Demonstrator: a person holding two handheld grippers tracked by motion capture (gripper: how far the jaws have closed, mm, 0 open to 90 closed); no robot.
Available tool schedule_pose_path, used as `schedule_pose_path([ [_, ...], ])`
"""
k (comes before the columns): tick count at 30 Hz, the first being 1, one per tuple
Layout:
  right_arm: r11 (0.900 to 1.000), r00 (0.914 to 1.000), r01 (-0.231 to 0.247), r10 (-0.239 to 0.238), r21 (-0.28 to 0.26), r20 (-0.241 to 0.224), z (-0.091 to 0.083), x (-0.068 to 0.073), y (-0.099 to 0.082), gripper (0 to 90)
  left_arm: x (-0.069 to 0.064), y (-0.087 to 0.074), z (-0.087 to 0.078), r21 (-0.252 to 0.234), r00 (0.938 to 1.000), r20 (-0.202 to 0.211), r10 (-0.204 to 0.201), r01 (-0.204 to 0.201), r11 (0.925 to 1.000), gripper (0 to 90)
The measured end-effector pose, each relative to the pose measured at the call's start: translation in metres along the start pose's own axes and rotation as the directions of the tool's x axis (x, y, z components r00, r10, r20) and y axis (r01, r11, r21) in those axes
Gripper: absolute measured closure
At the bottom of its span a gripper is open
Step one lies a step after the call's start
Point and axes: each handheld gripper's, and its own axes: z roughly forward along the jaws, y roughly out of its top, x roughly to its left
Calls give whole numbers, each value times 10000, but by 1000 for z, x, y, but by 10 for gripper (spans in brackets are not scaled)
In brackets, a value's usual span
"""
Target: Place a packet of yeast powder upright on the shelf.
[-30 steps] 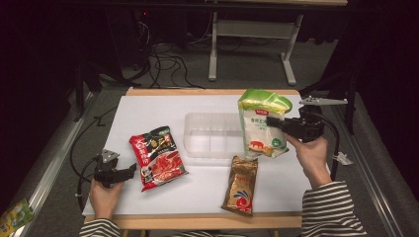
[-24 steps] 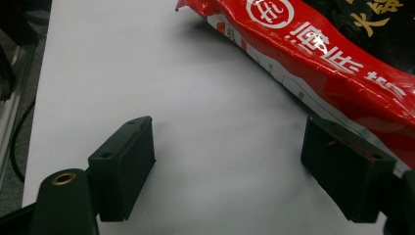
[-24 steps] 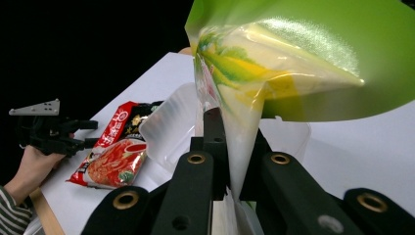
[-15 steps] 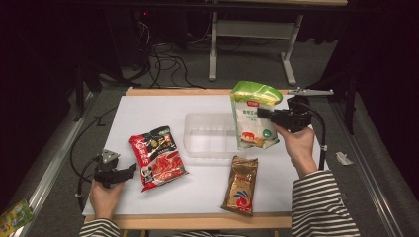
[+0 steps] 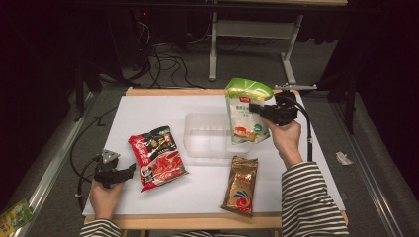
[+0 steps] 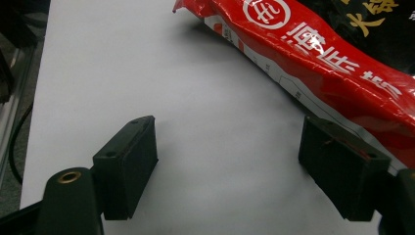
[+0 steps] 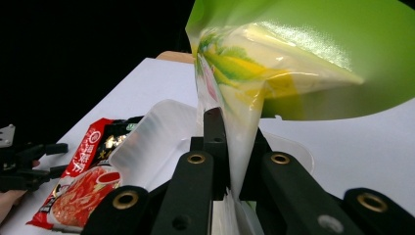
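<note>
Leftward from the tabletop's right edge went the green-and-white plastic pouch (image 5: 245, 114), pinched in the right gripper (image 5: 253, 107), reaching the clear plastic tray (image 5: 207, 137); the left gripper (image 5: 132, 169) sat spread.

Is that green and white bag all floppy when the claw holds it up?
Probably somewhat floppy: the green and white bag, pinched by the right gripper, creases at the jaws. Its glossy film looks slippery. It seems light, since a pinch on one edge holds it up.

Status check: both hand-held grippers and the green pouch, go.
Right hand-held gripper shut on green-and-white plastic pouch, held over clear plastic bin. Left hand-held gripper open, idle beside red snack bag. Bin unobstructed.
</note>
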Motion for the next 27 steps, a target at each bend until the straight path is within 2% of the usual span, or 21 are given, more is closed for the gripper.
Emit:
schedule_pose_path([
  [14, 9995, 9989, -242, 250, -195, 409, 21, -1, 2, 874, -1, 0, 0, -51, 10000, -60, 60, -60, 10000, 226],
  [27, 9995, 9963, -298, 307, -133, 804, 36, -2, 3, 874, -1, -1, -1, -64, 9999, -92, 119, -120, 9999, 230],
])
